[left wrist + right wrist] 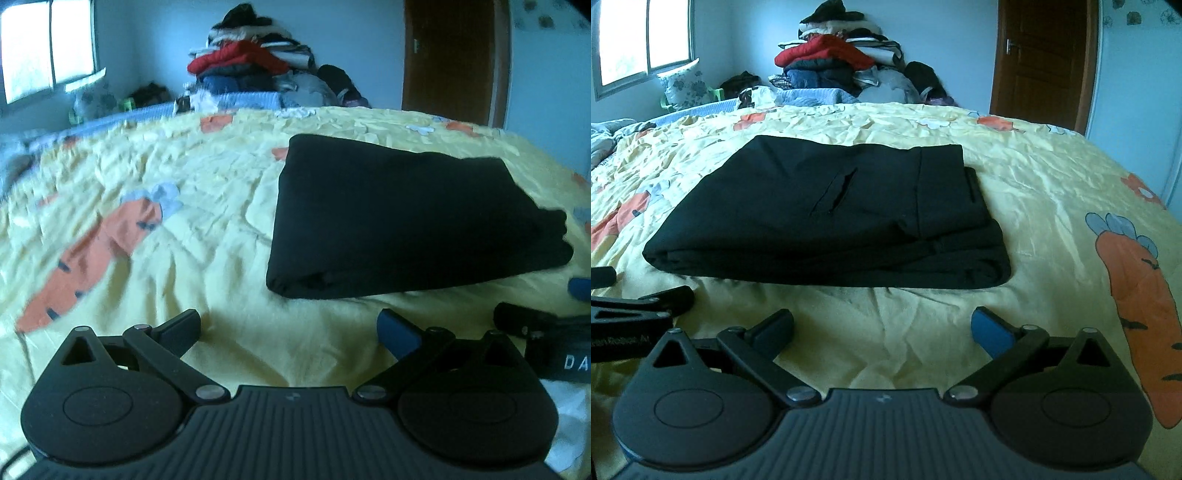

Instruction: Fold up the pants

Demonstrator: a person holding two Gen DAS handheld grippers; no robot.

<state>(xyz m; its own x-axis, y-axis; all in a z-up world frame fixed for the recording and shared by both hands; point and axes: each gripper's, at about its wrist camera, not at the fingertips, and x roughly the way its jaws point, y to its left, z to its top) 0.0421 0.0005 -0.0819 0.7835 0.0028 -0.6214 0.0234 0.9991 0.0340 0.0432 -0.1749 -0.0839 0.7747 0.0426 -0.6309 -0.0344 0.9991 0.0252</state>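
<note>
black pants point(827, 214) lie folded in a soft rectangular slab on the crinkled yellow bedsheet point(1034, 177); left gripper point(290, 330) and right gripper point(882, 328) both gape wide, empty.

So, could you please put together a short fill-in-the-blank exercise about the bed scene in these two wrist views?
1. The folded pants are ____ in colour.
2. The jaws of the left gripper and the right gripper are both ____, with nothing between them.
3. The yellow bedsheet is printed with orange ____.
4. The wooden door behind the bed is ____.

Missing words: black; open; carrots; closed
</note>
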